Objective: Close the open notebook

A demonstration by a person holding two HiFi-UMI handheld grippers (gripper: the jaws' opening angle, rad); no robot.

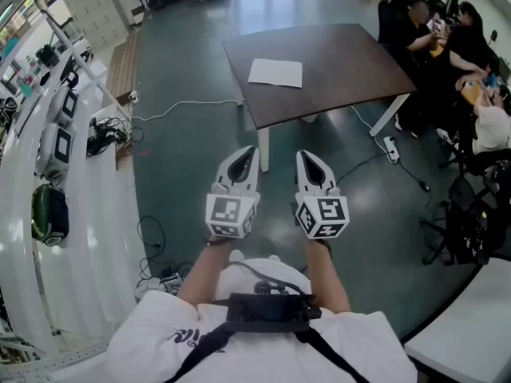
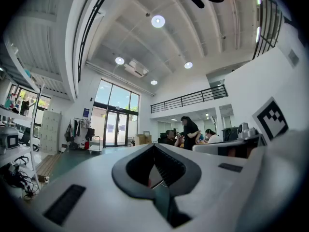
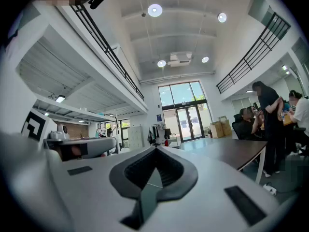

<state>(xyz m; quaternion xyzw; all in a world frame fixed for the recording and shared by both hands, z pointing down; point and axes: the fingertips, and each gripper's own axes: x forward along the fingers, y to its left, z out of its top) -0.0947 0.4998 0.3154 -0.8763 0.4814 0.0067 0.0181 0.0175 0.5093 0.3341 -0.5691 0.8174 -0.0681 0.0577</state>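
Note:
The open notebook (image 1: 275,73) lies flat, white pages up, on a dark brown table (image 1: 343,74) far ahead of me. My left gripper (image 1: 247,153) and right gripper (image 1: 306,156) are held side by side close to my body, over the grey-green floor and well short of the table. Each one's jaws meet at the tip with nothing between them. The left gripper (image 2: 154,147) points level across the hall in its own view. In the right gripper view the right gripper (image 3: 155,149) points level, with the table (image 3: 236,151) edge at the right.
Several people (image 1: 451,34) sit at the table's far right side. A power strip (image 1: 391,147) and cables (image 1: 172,108) lie on the floor. A curved white bench (image 1: 36,214) with equipment runs along the left. An office chair (image 1: 471,214) and a white tabletop (image 1: 471,333) stand at the right.

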